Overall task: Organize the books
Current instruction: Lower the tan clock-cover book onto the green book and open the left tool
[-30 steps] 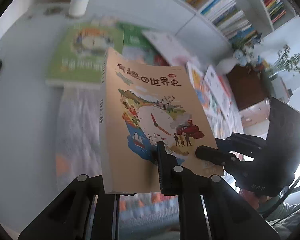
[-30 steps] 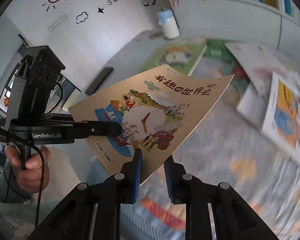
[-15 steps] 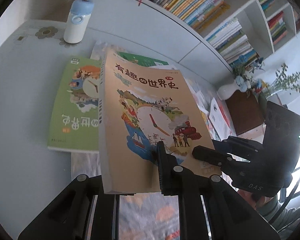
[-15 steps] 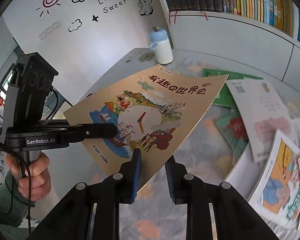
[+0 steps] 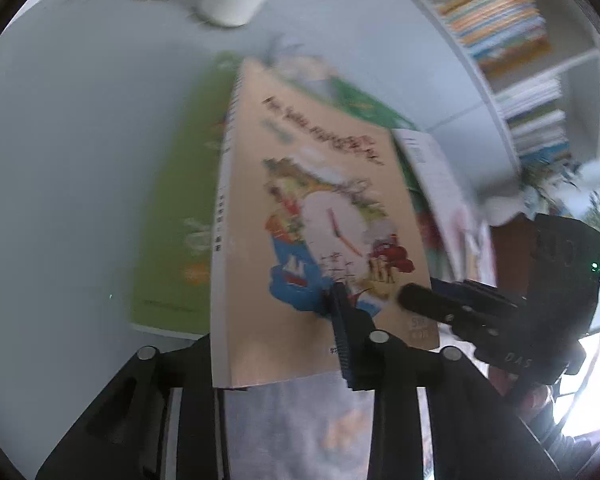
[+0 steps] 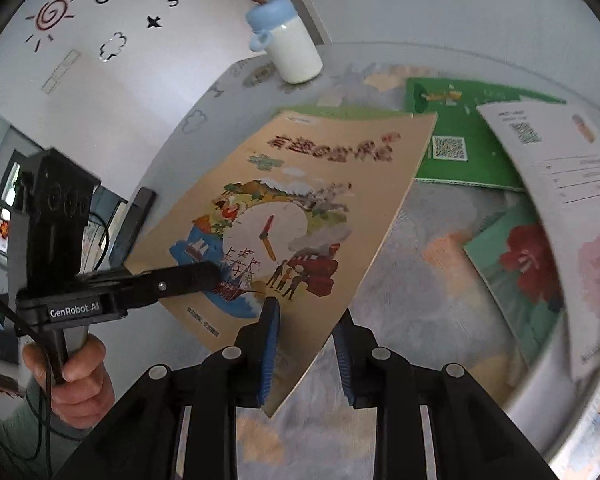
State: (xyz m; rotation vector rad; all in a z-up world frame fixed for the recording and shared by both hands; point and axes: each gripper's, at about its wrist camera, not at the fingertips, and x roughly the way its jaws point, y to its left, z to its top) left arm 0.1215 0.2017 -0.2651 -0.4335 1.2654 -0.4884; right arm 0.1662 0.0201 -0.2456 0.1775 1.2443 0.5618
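A tan book with a clock picture on its cover (image 5: 320,216) (image 6: 300,216) is held in the air by both grippers. My left gripper (image 5: 284,320) is shut on its near edge; it also shows in the right wrist view (image 6: 204,276), clamped on the book's left side. My right gripper (image 6: 304,332) is shut on the book's lower corner; it shows in the left wrist view (image 5: 420,300) at the book's right. A green book (image 5: 180,200) lies on the table right under the tan one.
A white bottle with a blue cap (image 6: 288,48) stands at the table's far end. A dark green book (image 6: 472,140), a white booklet (image 6: 560,160) and a flower-cover book (image 6: 520,264) lie to the right. Bookshelves (image 5: 500,20) line the wall.
Both grippers have carried the tan book forward and lower, over the green book. The grip on it has not changed.
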